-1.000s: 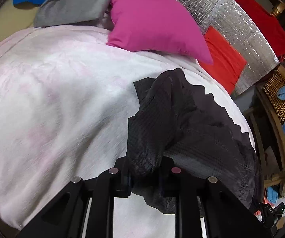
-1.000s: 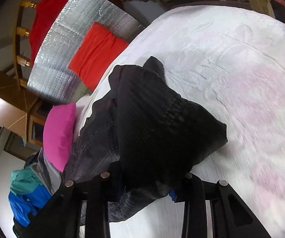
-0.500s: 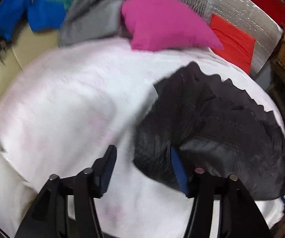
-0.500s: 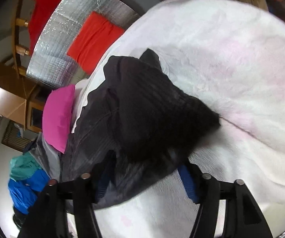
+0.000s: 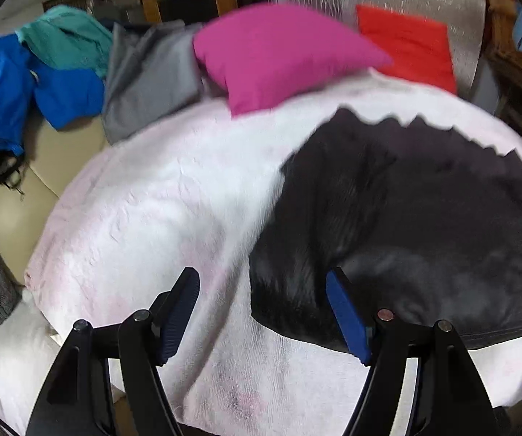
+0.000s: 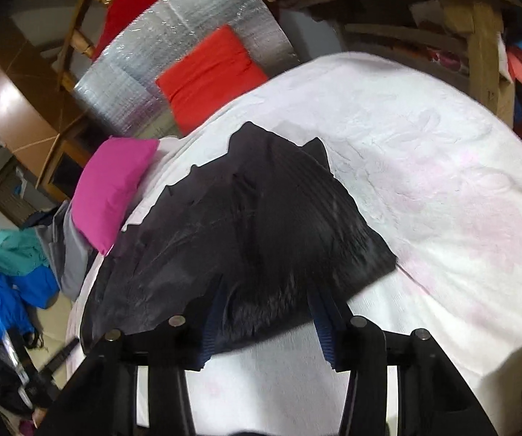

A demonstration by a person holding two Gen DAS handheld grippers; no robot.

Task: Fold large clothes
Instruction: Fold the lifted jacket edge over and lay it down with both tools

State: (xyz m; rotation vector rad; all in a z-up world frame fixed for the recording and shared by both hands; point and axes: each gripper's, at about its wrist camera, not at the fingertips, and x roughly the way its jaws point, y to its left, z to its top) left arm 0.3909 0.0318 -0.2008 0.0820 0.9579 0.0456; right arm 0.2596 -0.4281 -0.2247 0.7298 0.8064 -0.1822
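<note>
both grippers, left [image 5: 262, 314] and right [image 6: 266, 321], gape wide, empty; black garment [image 5: 424, 225] lies right of centre on the blanket [image 5: 159, 210].

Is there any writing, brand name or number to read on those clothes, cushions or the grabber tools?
None can be read.
The black garment, pink cushion, red cushion and both tools show no print.
The clutter on the wooden shelf is too blurred to tell.
</note>
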